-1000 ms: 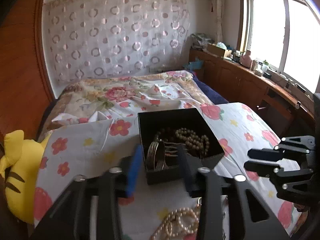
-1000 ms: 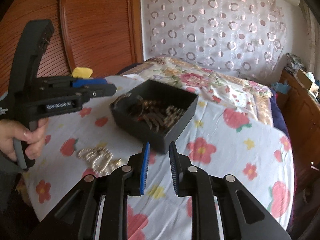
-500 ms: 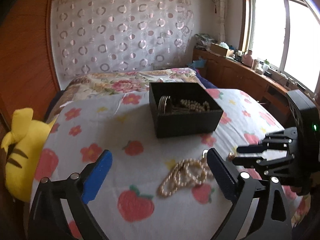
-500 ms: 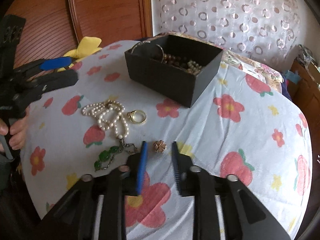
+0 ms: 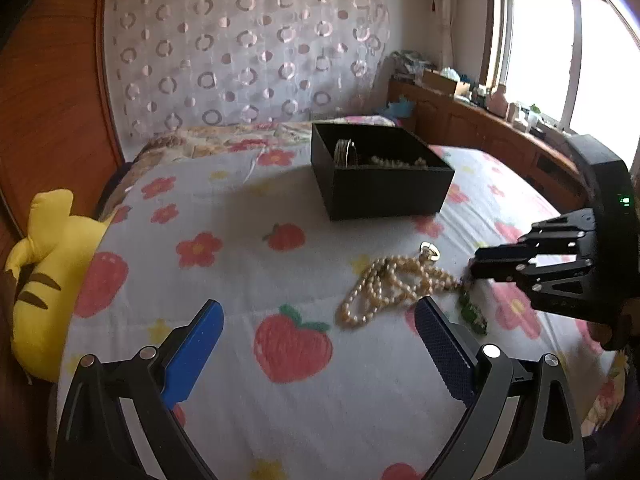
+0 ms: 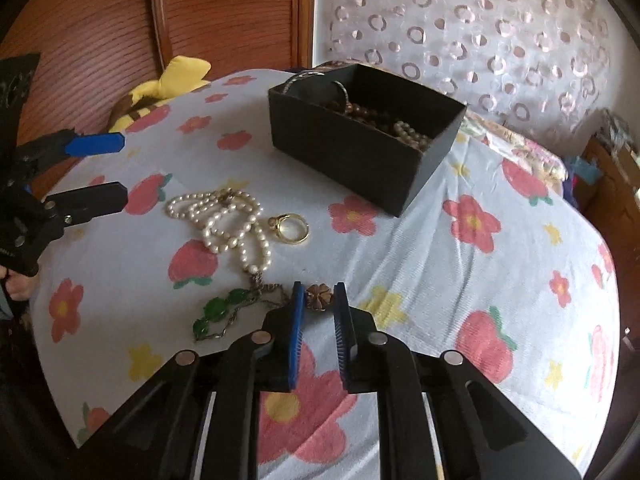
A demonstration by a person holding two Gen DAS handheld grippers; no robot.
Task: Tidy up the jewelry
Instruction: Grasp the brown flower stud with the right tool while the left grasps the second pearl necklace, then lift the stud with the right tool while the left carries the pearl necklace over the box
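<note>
A black open box [image 5: 384, 196] [image 6: 360, 152] with bangles and beads in it stands on the flowered bedspread. In front of it lie a pearl necklace [image 5: 384, 284] [image 6: 224, 220], a gold ring [image 6: 294, 228] [image 5: 430, 250] and a green-bead chain [image 6: 218, 312] [image 5: 474, 314]. My right gripper [image 6: 319, 300] [image 5: 476, 262] is down on the bedspread. Its jaws are closing, and both pads touch the small brown flower brooch [image 6: 319, 297] between the tips. My left gripper [image 5: 318, 308] [image 6: 122, 170] stands wide open and holds nothing, just short of the pearls.
A yellow striped plush toy [image 5: 44, 280] [image 6: 176, 76] lies at the bed's left edge against the wooden panel [image 6: 224, 12]. A wooden counter [image 5: 480, 140] with clutter runs under the window on the right. The bedspread drops off at its rounded edges.
My left gripper drew back from the box, sank toward the pearls and opened wide. My right gripper came down onto the bedspread and narrowed its jaws around the flower brooch.
</note>
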